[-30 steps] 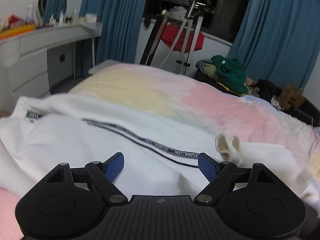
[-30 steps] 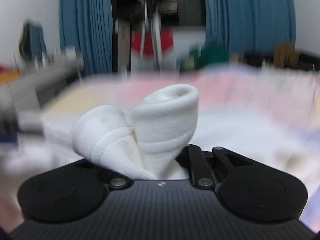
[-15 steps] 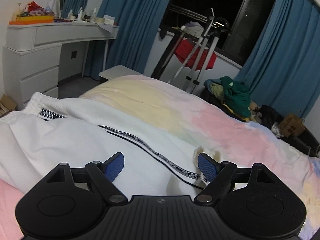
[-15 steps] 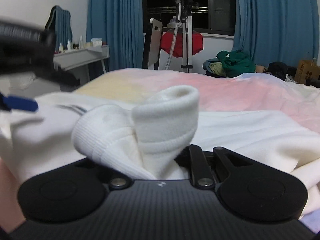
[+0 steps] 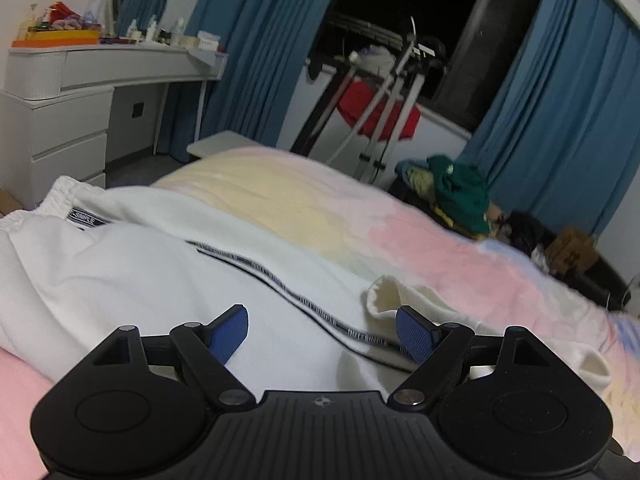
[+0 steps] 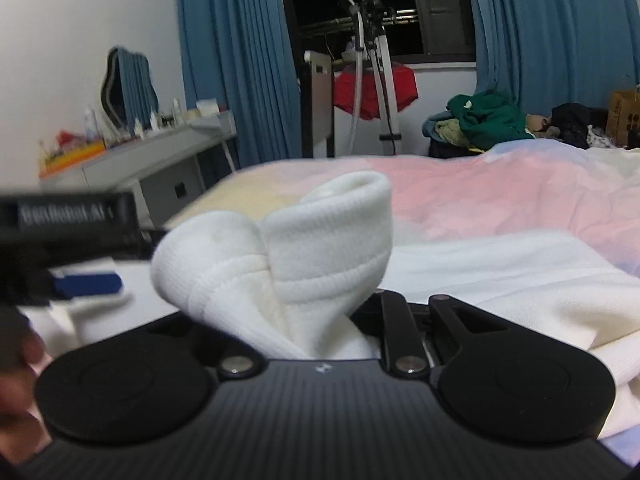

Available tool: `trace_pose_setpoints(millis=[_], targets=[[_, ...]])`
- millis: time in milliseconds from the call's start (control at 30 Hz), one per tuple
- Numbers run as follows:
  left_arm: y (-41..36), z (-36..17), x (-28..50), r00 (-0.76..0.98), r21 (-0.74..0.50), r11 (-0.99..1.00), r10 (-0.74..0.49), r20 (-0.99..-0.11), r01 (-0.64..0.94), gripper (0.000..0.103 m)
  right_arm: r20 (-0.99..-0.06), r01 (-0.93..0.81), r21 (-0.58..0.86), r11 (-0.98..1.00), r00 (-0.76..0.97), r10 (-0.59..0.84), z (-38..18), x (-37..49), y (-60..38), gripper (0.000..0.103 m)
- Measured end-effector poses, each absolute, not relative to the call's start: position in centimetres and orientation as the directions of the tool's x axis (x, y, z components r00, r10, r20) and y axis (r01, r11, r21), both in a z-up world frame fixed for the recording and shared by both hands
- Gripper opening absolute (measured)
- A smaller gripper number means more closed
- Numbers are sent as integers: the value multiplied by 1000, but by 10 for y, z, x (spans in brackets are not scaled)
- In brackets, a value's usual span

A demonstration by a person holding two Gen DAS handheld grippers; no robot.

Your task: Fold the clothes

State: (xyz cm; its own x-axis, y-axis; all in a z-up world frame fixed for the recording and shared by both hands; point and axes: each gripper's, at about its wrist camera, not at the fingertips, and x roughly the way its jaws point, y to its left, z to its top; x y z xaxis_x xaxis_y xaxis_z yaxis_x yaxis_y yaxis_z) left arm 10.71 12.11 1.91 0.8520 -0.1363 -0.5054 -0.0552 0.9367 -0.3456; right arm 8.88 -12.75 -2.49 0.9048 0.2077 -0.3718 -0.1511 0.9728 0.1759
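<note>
White trousers with a dark lettered stripe lie spread across the bed, over its pastel blanket. The left hand-held gripper hovers released above the trousers, its blue pads wide apart and empty. The right hand-held gripper is clenched on a ribbed cuff of the trousers, bunched upright between its fingers. Beyond the bed's far side sits a green clothes pile.

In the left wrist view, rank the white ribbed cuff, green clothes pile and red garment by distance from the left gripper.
From the left gripper:
1. White ribbed cuff, just beyond the right fingertip.
2. Green clothes pile, past the bed, right.
3. Red garment, on the rack by the window.
</note>
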Motion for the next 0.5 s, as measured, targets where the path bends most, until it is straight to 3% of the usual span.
trace_pose_setpoints(millis=[100, 267, 500], targets=[[129, 21, 105, 856, -360, 929, -116, -503, -85, 83, -345, -190, 182, 965, 906, 243, -20, 87, -122, 19], [129, 9, 113, 822, -336, 935, -100, -560, -116, 83, -453, -204, 160, 966, 854, 255, -51, 102, -107, 21], [114, 2, 116, 808, -307, 949, -129, -574, -67, 83, -433, -267, 153, 952, 847, 307, -49, 94, -96, 62]])
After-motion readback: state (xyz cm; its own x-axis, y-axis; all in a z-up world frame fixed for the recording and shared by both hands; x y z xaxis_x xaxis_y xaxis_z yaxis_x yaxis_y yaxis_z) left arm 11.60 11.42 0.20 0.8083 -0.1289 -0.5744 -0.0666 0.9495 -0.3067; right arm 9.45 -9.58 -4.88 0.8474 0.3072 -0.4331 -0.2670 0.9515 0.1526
